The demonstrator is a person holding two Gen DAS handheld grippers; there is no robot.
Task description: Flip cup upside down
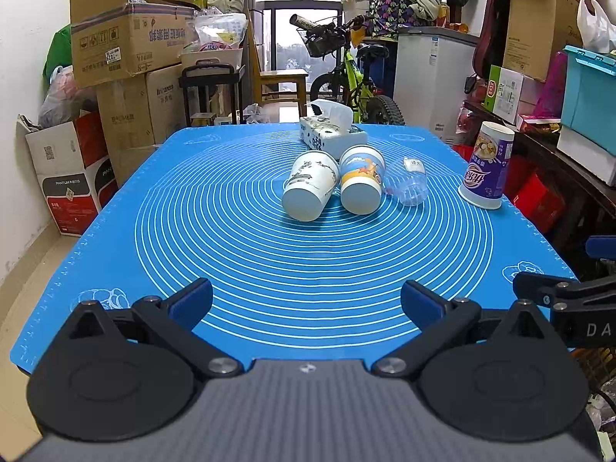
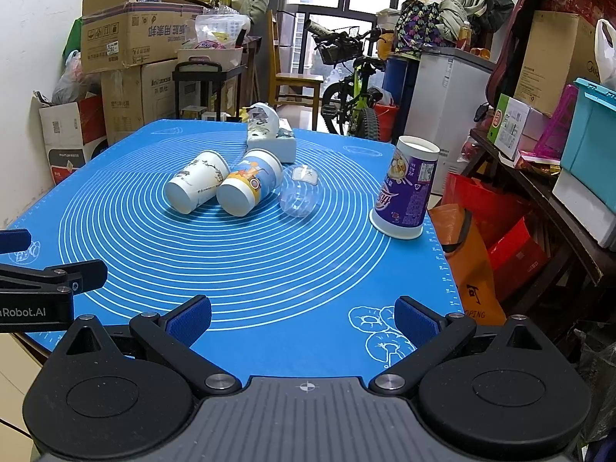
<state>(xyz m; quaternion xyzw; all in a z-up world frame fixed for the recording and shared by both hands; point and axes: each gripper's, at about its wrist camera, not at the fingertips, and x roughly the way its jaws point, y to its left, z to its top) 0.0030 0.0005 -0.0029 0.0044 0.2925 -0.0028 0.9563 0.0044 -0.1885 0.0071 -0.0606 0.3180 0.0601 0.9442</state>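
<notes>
Nearby, three cups lie tipped mid-counter; a purple cup (image 2: 404,188) stands inverted at the right edge.
Both grippers, left (image 1: 307,304) and right (image 2: 303,321), hover with fingers spread and empty over the blue ringed mat (image 1: 269,254); boxes and a bicycle (image 1: 354,77) crowd the room.

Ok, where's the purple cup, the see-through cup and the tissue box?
purple cup (image 2: 406,192): right wrist view, on its printed side.
see-through cup (image 1: 409,186): left wrist view, on its clear wall.
tissue box (image 1: 333,136): left wrist view, on its front face.
</notes>
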